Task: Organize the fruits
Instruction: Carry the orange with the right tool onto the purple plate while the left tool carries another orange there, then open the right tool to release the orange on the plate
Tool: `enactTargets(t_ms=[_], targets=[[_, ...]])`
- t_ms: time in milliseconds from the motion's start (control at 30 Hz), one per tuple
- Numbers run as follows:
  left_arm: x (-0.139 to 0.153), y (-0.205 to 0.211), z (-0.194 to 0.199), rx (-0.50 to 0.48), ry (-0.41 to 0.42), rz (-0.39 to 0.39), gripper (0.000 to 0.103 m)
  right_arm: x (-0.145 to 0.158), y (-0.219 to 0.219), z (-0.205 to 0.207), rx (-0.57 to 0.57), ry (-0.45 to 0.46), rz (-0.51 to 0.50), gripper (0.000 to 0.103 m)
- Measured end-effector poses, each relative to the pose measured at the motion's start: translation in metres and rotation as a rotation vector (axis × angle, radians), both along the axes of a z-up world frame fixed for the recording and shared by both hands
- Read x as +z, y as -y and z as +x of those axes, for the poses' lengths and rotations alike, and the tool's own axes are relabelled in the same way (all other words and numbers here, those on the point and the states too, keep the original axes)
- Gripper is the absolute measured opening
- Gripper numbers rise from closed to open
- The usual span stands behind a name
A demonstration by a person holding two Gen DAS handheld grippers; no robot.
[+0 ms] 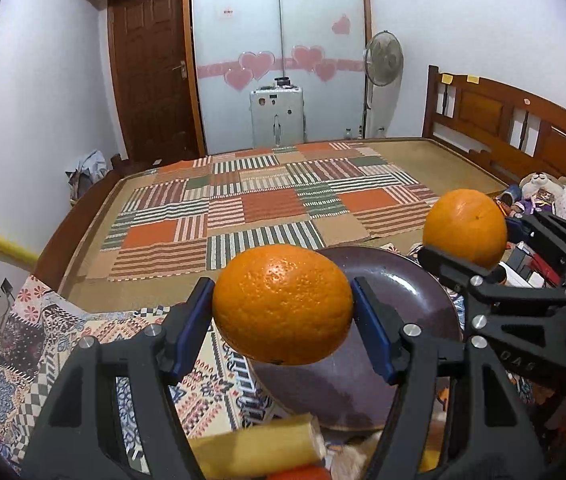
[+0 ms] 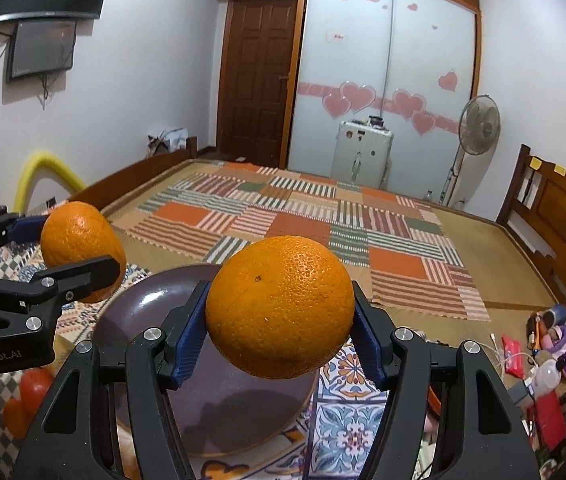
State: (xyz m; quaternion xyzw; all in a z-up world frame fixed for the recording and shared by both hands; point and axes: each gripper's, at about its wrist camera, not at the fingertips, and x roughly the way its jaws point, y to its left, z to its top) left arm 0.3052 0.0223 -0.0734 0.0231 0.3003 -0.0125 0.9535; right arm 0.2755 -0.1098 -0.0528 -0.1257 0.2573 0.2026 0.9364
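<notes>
My left gripper (image 1: pixel 283 312) is shut on an orange (image 1: pixel 283 304), its blue pads (image 1: pixel 193 320) pressing both sides, and it hangs over the near left part of a dark purple plate (image 1: pixel 403 292). In the right wrist view that same gripper (image 2: pixel 63 252) and its orange (image 2: pixel 79 240) show at the left. My right gripper (image 2: pixel 279 312) is shut on a second orange (image 2: pixel 279 304) above the plate (image 2: pixel 143 312). From the left wrist view, the right gripper (image 1: pixel 467 240) and its orange (image 1: pixel 465 226) hover at the plate's far right edge.
The plate rests on a patterned cloth (image 2: pixel 351 420). A yellow fruit piece (image 1: pixel 259 448) and a red-orange fruit (image 2: pixel 33 388) lie near the plate's front. A bed with a striped patchwork mat (image 1: pixel 267 208) lies behind. Toys and clutter (image 2: pixel 563 352) sit at the right.
</notes>
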Motion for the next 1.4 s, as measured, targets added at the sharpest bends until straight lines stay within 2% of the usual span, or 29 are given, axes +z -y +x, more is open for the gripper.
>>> enactTargets(t_ms=[200,433,567,900,1033,1167,1200,1267,1400], targets=[[-0.004,-0.004,0.027,0.004,-0.056,-0.027,0.068,-0.006,-0.006,0.013,0.023,-0.074,-0.028,0.061],[-0.016,-0.008,0.055,-0.021,-0.161,-0.039,0.068,-0.017,-0.014,0.03,0.074,-0.198,-0.043,0.061],[-0.024,-0.007,0.066,-0.033,-0.208,-0.032,0.068,-0.023,-0.018,0.034,0.081,-0.227,-0.075,0.061],[-0.041,-0.012,0.088,-0.054,-0.32,-0.079,0.068,-0.032,-0.026,0.048,0.116,-0.281,-0.103,0.061],[-0.04,-0.008,0.089,-0.062,-0.331,-0.059,0.068,-0.042,-0.027,0.054,0.127,-0.329,-0.109,0.062],[-0.04,-0.006,0.091,-0.067,-0.339,-0.054,0.069,-0.042,-0.024,0.055,0.133,-0.335,-0.094,0.062],[-0.04,-0.008,0.092,-0.066,-0.342,-0.059,0.069,-0.041,-0.023,0.054,0.13,-0.331,-0.1,0.064],[-0.039,-0.01,0.093,-0.063,-0.347,-0.072,0.069,-0.038,-0.023,0.052,0.124,-0.309,-0.111,0.076],[-0.036,-0.014,0.091,-0.07,-0.349,-0.105,0.069,-0.033,-0.02,0.044,0.128,-0.285,-0.114,0.08]])
